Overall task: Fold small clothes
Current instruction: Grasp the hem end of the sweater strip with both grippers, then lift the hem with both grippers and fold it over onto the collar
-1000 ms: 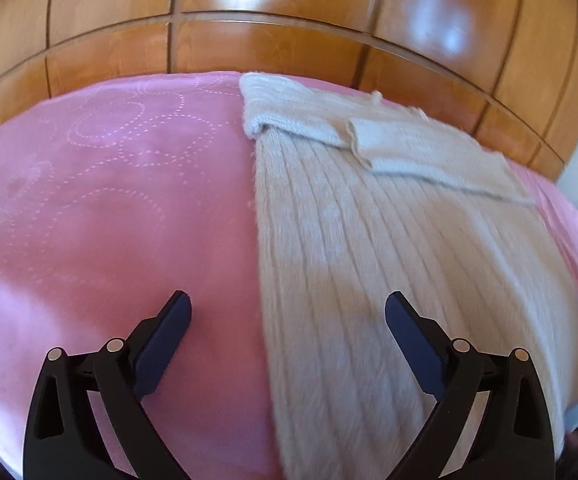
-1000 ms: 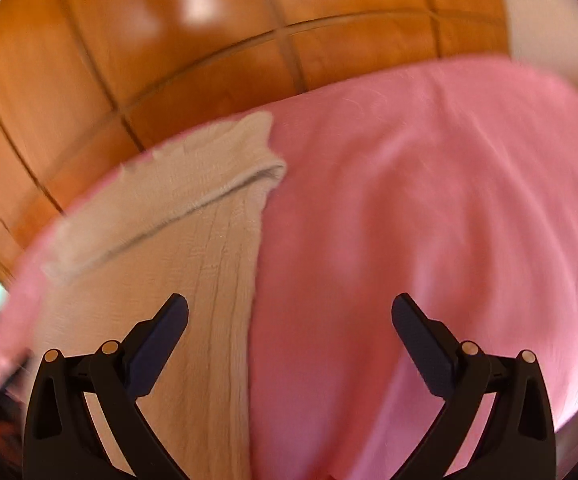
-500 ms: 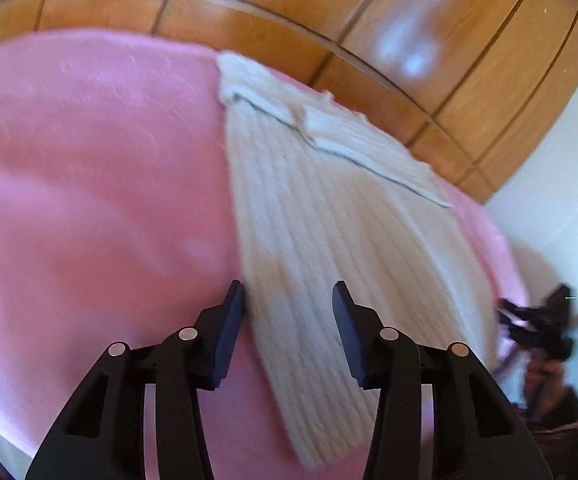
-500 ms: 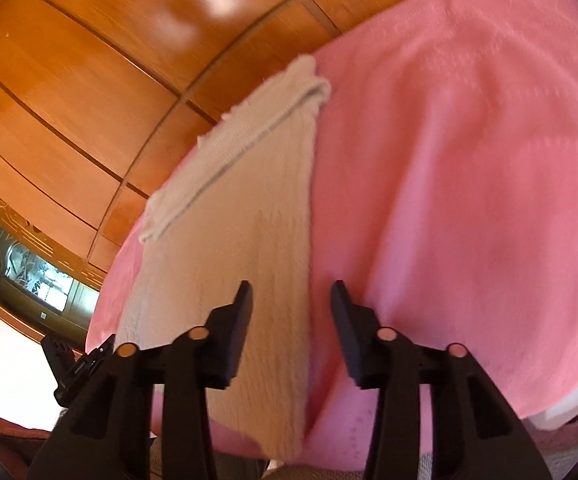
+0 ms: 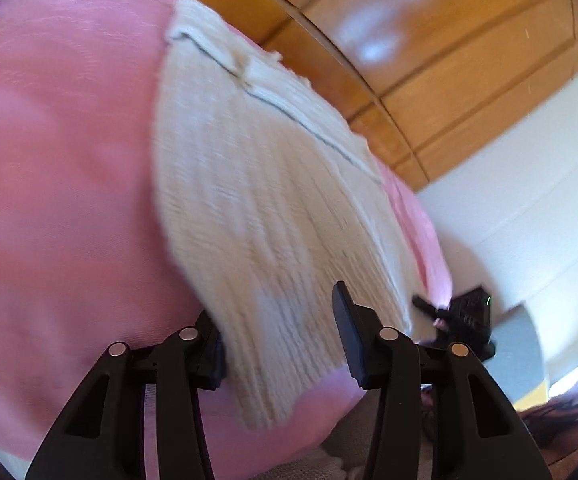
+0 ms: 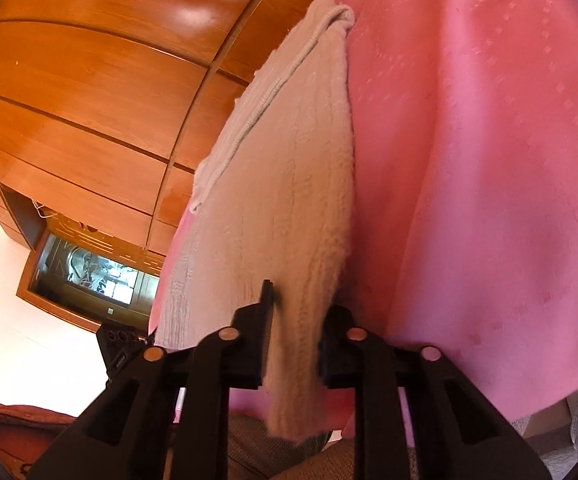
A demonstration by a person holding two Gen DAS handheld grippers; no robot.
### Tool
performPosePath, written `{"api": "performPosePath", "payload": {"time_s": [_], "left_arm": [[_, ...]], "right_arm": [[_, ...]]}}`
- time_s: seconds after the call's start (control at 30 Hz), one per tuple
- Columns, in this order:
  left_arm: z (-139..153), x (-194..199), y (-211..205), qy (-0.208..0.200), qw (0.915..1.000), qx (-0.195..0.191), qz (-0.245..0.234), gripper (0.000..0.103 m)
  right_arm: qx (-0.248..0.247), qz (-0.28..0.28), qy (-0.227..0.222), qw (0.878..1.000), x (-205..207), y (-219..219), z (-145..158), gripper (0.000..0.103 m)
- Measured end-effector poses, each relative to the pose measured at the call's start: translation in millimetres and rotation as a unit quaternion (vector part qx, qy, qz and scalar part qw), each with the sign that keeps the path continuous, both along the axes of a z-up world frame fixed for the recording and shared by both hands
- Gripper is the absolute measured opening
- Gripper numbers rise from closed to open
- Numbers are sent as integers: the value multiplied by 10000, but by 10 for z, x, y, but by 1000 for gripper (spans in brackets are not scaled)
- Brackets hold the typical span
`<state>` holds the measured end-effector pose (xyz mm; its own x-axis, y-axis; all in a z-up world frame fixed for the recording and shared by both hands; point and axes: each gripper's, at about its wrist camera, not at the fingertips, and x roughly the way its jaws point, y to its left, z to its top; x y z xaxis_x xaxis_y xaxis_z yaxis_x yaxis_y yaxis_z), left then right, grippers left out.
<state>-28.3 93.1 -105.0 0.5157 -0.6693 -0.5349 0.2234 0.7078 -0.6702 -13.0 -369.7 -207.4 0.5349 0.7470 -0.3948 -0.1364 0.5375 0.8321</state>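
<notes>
A: What do the two tools look like up close?

B: The left gripper is matte black plastic: two angular linkage arms, each with triangular cut-outs, ending in flat, dark navy fingers.

A: Any hardware showing?

B: Round silver pivot pins sit on each arm, two per side. A pale strip shows through a gap in the left-hand arm.

A: And the other one?

B: The right gripper is the same build, black arms with cut-outs, but its pivot pins look copper-toned in the warm light. Its fingers are thin black slabs.
</notes>
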Motion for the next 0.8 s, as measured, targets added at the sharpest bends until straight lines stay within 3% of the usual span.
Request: {"api": "performPosePath", "payload": {"time_s": [0.07, 0.2, 0.33, 0.43, 0.67, 0.8], "left_arm": [[-1, 61, -118, 48, 9992, 404, -18, 8], [164, 80, -82, -229, 9987, 452, 96, 6], [369, 65, 193, -427, 9980, 8, 461, 6], [509, -8, 321, -582, 9964, -305, 541, 5], [974, -327, 291, -1409, 9884, -562, 30, 5], [1084, -438, 420, -1391, 9841, -1072, -271, 5]], "right_arm": [[74, -37, -33, 10000, 4, -17, -15, 8], [528, -88, -422, 9977, -36, -107, 104, 7], [1167, -212, -1011, 9878, -94, -264, 291, 6], [1367, -146, -1375, 9809, -144, -302, 445, 6], [1606, 160, -2210, 9618, -292, -268, 901, 6], [1788, 236, -2572, 9494, -429, -369, 1049, 6]]}}
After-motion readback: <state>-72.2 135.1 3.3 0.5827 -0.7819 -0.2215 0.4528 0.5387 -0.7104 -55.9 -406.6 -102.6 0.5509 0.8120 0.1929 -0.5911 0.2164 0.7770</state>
